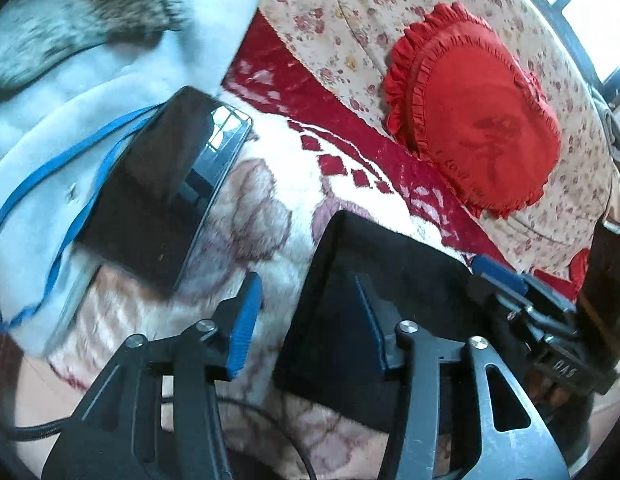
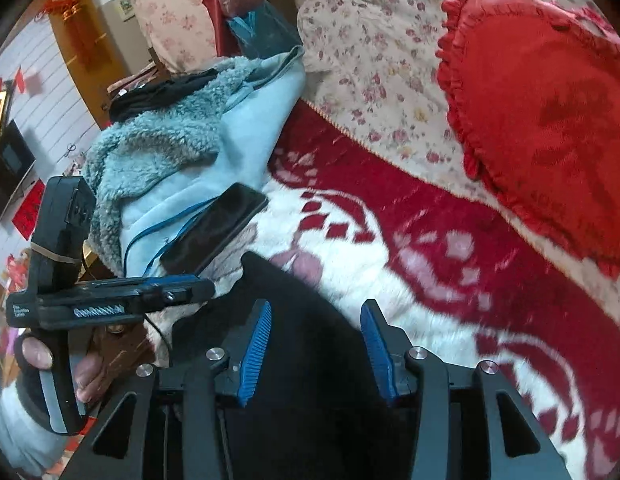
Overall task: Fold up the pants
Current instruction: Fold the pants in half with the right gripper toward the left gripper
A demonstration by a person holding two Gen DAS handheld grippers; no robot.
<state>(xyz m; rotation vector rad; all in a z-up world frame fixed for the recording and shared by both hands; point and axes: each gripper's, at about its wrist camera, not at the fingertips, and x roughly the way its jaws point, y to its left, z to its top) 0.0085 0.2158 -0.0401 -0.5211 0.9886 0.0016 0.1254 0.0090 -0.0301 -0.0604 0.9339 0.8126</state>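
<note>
The black pants (image 1: 358, 288) lie folded in a compact pile on the red and white blanket (image 1: 293, 168). In the left wrist view my left gripper (image 1: 305, 320) is open, its right finger over the pile's left edge and its left finger over the blanket. In the right wrist view the pants (image 2: 310, 320) lie between and under the fingers of my right gripper (image 2: 316, 344), which is open and holds nothing. My left gripper (image 2: 207, 286) shows there at the left, held in a hand; my right gripper's body shows at the right edge of the left wrist view.
A black phone (image 1: 165, 188) with a blue cord lies on a light blue fleece garment (image 1: 49, 152) left of the pants. A red heart-shaped cushion (image 1: 478, 108) rests on a floral quilt (image 1: 350, 20) beyond the blanket.
</note>
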